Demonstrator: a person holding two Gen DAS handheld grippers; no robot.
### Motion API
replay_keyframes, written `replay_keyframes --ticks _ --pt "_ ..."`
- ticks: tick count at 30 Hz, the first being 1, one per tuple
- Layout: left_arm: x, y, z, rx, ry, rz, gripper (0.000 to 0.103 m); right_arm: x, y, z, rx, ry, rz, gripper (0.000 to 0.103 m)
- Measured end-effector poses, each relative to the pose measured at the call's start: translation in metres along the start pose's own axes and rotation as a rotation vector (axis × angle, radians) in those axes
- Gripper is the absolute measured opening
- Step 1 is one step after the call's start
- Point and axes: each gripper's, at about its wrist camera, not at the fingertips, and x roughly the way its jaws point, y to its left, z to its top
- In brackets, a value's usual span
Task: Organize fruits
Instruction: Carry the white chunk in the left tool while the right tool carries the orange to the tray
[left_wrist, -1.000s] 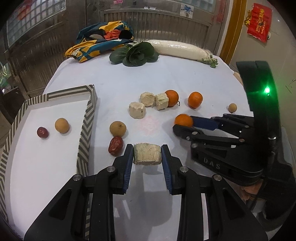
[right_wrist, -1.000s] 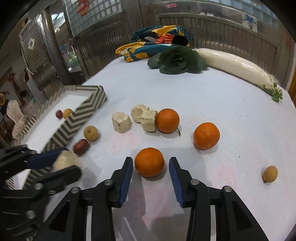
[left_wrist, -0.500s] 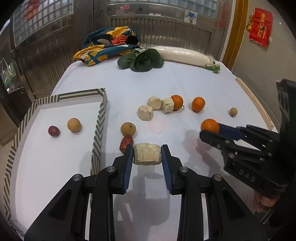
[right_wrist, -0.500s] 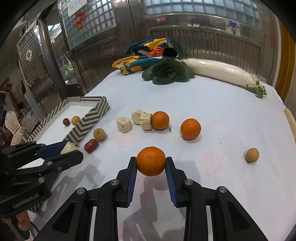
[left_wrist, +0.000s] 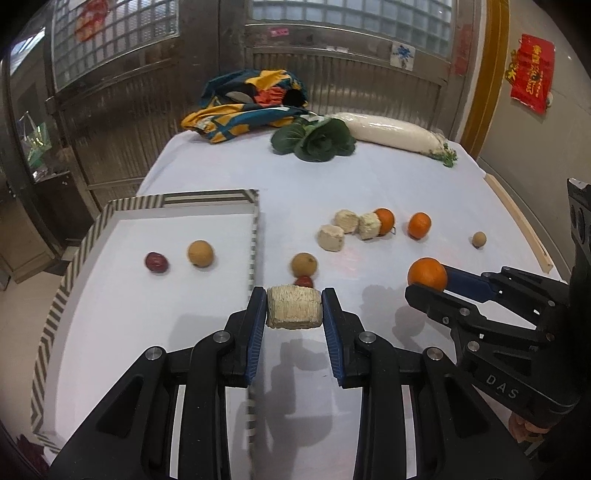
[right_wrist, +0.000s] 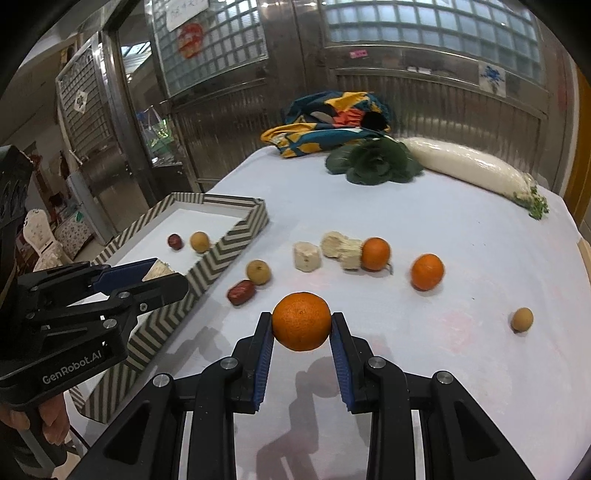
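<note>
My left gripper (left_wrist: 293, 308) is shut on a pale fibrous sugarcane chunk (left_wrist: 293, 307), held in the air over the right wall of the chevron-edged tray (left_wrist: 252, 236). The tray holds a red date (left_wrist: 156, 262) and a tan longan (left_wrist: 200, 253). My right gripper (right_wrist: 301, 326) is shut on an orange (right_wrist: 301, 320), lifted above the white table. On the table lie two oranges (right_wrist: 427, 271), three sugarcane chunks (right_wrist: 307, 256), a longan (right_wrist: 258, 271), a red date (right_wrist: 241, 292) and a far longan (right_wrist: 522, 319).
At the table's far end lie a colourful cloth (left_wrist: 251, 101), a green leafy vegetable (left_wrist: 317, 140) and a long white radish (left_wrist: 395, 132). A wooden strip (left_wrist: 517, 218) runs along the right edge. A metal gate stands behind.
Both grippers rose and pulled back. The right one closed on the orange and lifted it. The left one carried its sugarcane chunk left, over the tray's wall.
</note>
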Motion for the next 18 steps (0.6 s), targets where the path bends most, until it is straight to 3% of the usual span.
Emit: replay_keyframes --ticks 18 --pt "-0.011 0.067 0.002 -0.072 -0.019 0.100 0.030 0.021 0.064 0.027 -0.112 0.006 0.058 0.030"
